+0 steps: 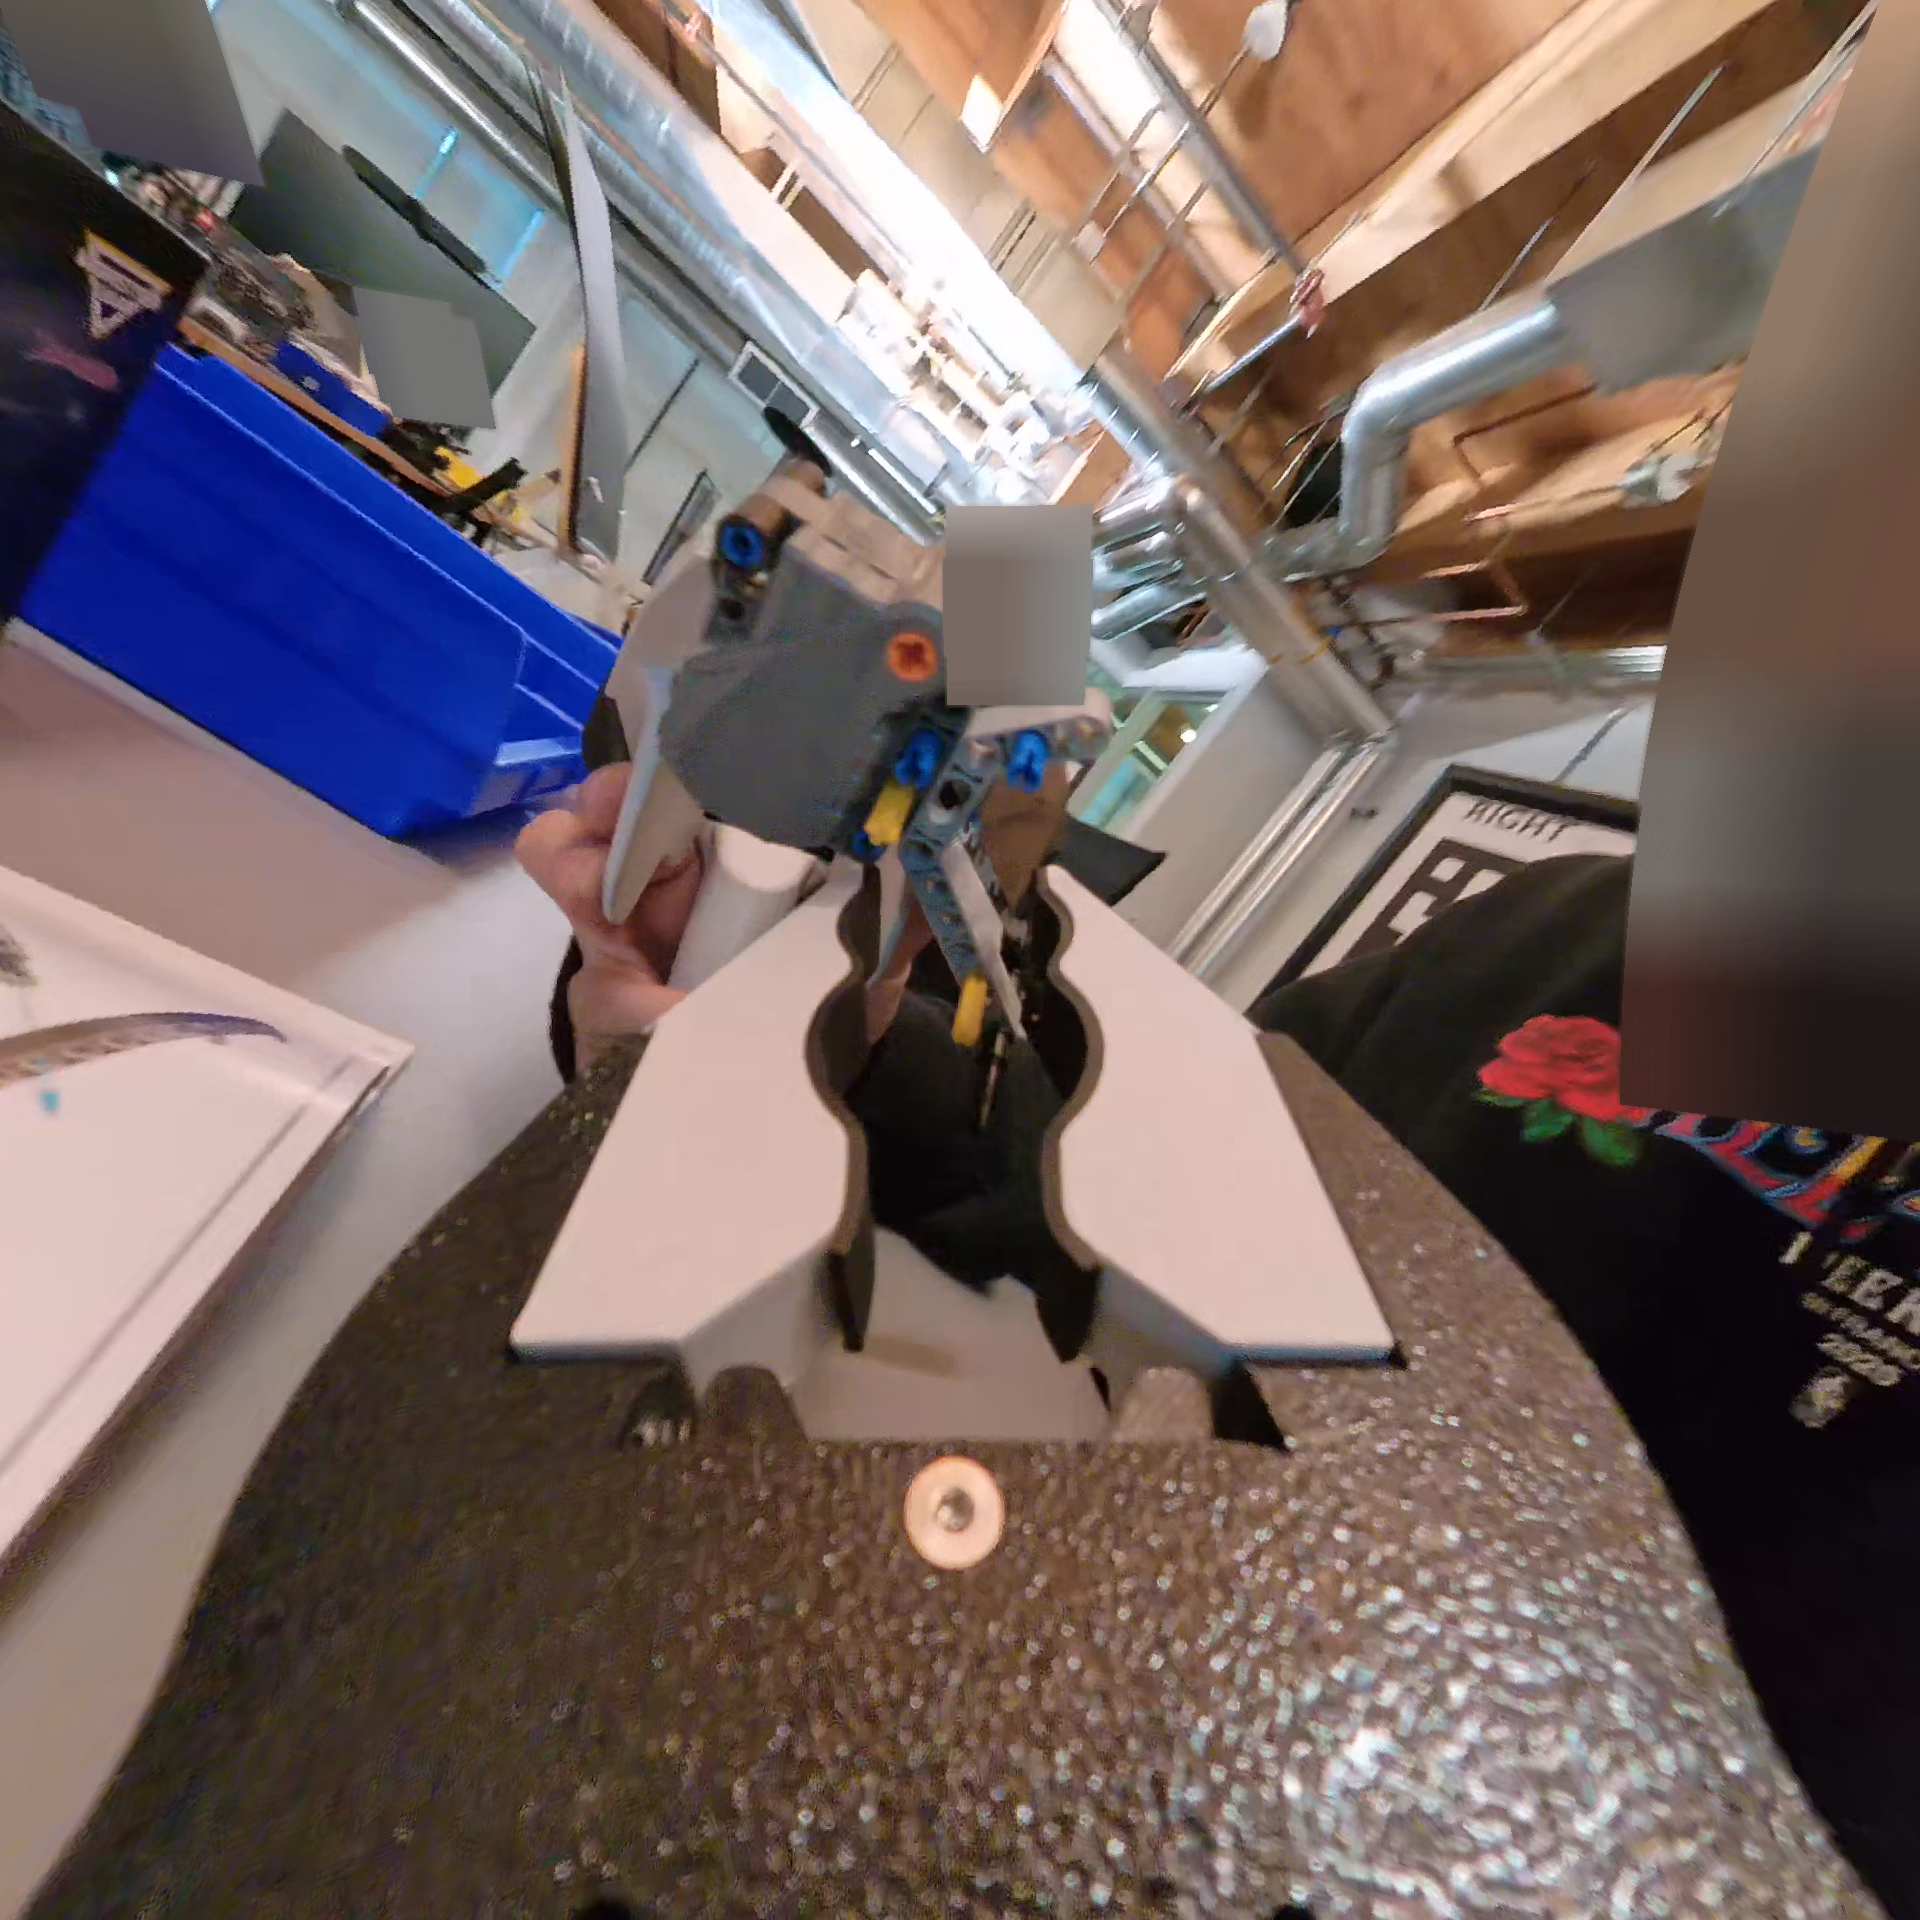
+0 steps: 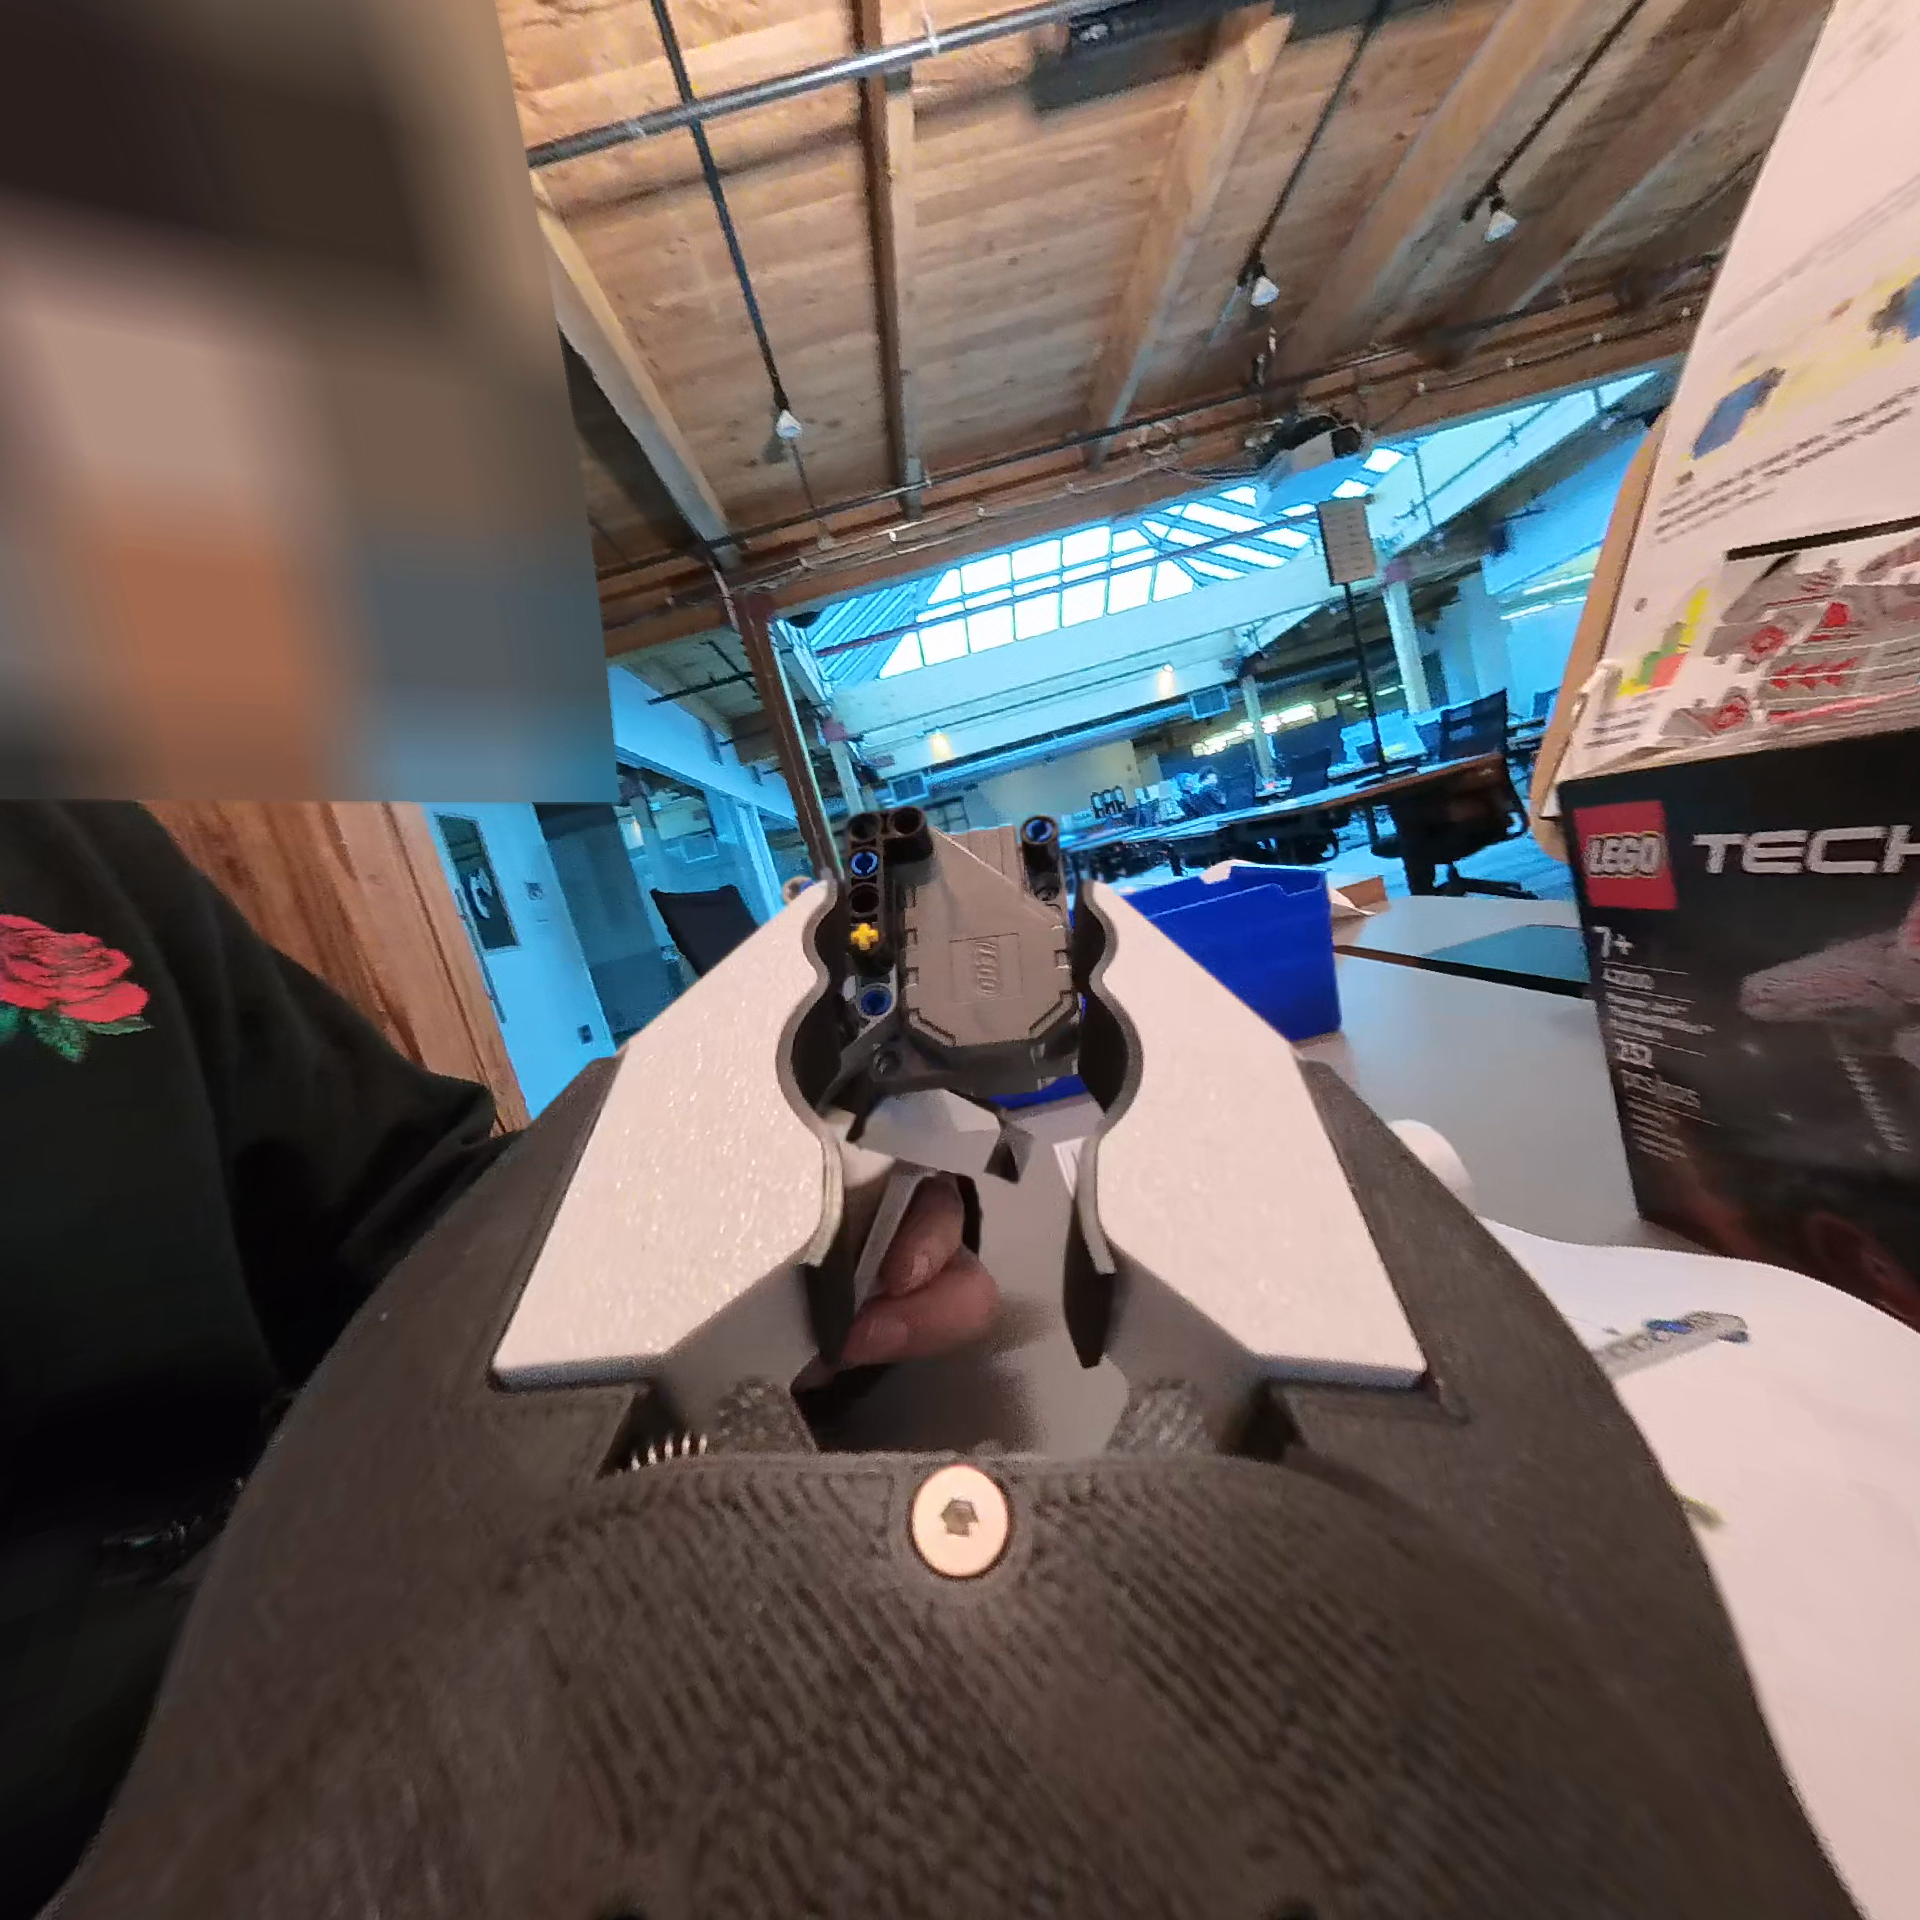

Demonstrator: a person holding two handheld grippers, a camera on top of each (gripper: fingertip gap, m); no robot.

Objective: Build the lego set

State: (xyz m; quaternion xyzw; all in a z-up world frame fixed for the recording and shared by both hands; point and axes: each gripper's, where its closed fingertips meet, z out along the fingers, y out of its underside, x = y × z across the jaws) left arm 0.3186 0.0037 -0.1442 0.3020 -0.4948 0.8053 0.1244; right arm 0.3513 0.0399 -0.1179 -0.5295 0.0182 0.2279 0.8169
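Note:
A part-built lego model (image 1: 790,717), a grey block with blue pins, a yellow pin and an orange axle end, is held up in the air between both grippers. My left gripper (image 1: 956,904) is closed around the blue beam and white blade (image 1: 951,914) hanging from the model's underside. My right gripper (image 2: 961,925) is shut on the grey block (image 2: 977,977), which stands upright between its tips. The right gripper's white fingers (image 1: 644,790) and the hand holding it show at the left of the left wrist view.
A blue bin (image 1: 291,623) stands on the white table (image 1: 208,831), also in the right wrist view (image 2: 1236,956). An instruction booklet (image 1: 156,1143) lies at the left. The dark lego box (image 2: 1766,987) stands at the right. A person in a black top (image 1: 1558,1247) is close by. My right fingertips sit around 5 centimetres from my left ones.

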